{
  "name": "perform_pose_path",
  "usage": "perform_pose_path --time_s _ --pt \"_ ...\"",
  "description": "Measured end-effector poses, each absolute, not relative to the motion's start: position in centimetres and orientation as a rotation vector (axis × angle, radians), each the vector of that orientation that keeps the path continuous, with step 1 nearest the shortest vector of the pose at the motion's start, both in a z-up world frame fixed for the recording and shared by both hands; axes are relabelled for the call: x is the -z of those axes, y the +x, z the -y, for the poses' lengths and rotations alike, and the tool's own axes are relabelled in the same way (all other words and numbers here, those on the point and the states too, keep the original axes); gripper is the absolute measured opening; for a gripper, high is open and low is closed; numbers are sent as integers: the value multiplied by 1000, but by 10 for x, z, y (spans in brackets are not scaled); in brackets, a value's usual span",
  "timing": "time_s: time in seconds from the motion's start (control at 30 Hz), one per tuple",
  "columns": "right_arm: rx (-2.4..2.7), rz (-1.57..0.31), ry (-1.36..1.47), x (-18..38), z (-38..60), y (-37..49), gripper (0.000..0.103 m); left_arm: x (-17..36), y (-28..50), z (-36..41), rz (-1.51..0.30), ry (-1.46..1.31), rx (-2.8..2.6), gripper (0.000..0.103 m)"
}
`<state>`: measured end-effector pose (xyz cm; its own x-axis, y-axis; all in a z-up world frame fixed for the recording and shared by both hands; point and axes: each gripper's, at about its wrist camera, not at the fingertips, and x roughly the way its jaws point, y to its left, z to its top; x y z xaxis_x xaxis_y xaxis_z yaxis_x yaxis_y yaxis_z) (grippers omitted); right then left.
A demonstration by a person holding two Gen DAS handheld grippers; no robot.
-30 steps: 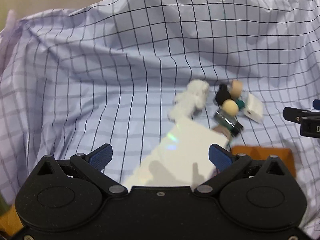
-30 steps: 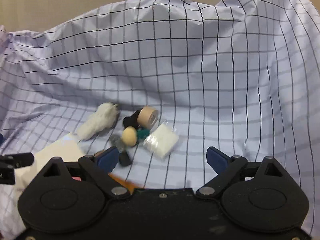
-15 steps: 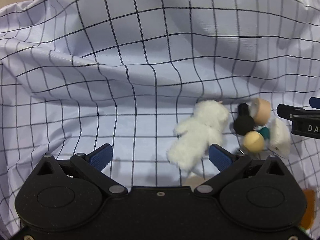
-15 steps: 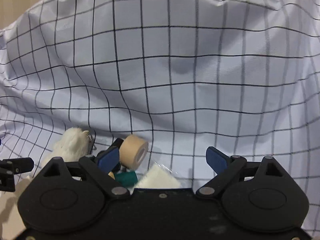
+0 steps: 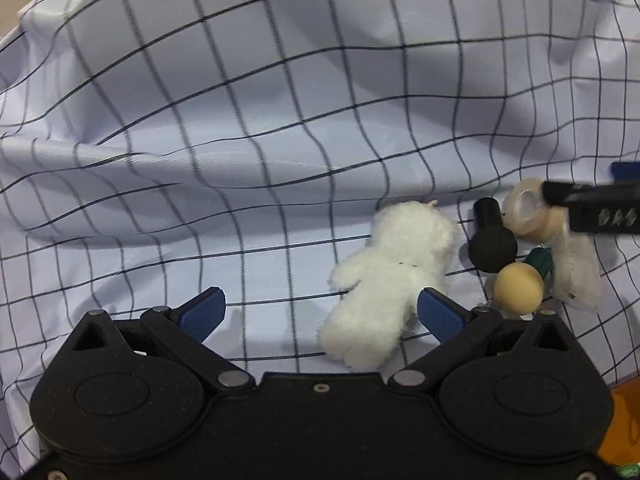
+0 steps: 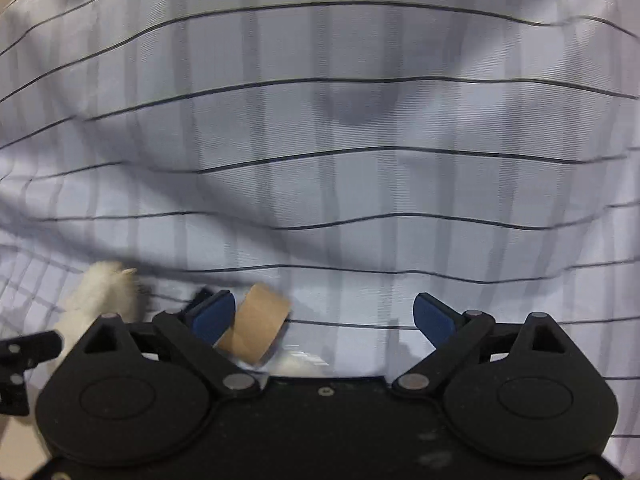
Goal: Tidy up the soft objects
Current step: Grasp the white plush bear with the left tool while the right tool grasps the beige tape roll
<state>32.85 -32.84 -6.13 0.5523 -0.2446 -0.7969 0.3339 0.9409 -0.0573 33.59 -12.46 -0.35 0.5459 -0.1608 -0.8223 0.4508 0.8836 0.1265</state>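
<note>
A white plush bear (image 5: 390, 276) lies on the checked cloth (image 5: 240, 140), partly between my left gripper's (image 5: 320, 314) open fingers, nearer the right pad. Right of it lie a black dumbbell-shaped piece (image 5: 490, 244), a beige ball (image 5: 518, 288), a tan tape roll (image 5: 528, 212), a green piece (image 5: 540, 260) and a clear packet (image 5: 576, 272). My right gripper (image 6: 324, 318) is open; the tape roll (image 6: 258, 328) sits by its left pad, the bear (image 6: 100, 296) further left. The right gripper also shows in the left wrist view (image 5: 592, 208) above the tape roll.
The checked cloth rises in folds behind the objects (image 6: 320, 120). An orange surface (image 5: 624, 424) shows at the lower right edge of the left wrist view. The left gripper's edge (image 6: 20, 356) shows at the right wrist view's lower left.
Both grippers have moved forward and lower toward the pile. The bear now sits between the left fingers; the tape roll is next to the right gripper's left pad. The white box has left view.
</note>
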Motion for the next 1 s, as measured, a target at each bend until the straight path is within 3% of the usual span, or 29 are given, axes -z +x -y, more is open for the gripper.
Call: perform_pose_path --time_s 0.13,0.47,0.57,0.67,0.73,0.77,1.0 --pt "491 -977 49 65 350 324 92 7 338 135 -941 350 395 100" --pt "358 -930 240 49 358 321 91 17 360 151 -1013 308 460 98" --pt "318 -930 242 51 342 333 89 21 375 154 -1056 259 486 90" --pt "300 -932 252 56 331 341 87 25 392 156 -1100 215 509 88" --pt "298 -932 254 57 332 342 87 28 398 156 -1111 196 519 77" --pt "297 -932 251 58 331 344 87 29 399 154 -1114 192 524 64" --pt "247 -915 175 62 327 333 86 23 386 164 -1066 247 568 59"
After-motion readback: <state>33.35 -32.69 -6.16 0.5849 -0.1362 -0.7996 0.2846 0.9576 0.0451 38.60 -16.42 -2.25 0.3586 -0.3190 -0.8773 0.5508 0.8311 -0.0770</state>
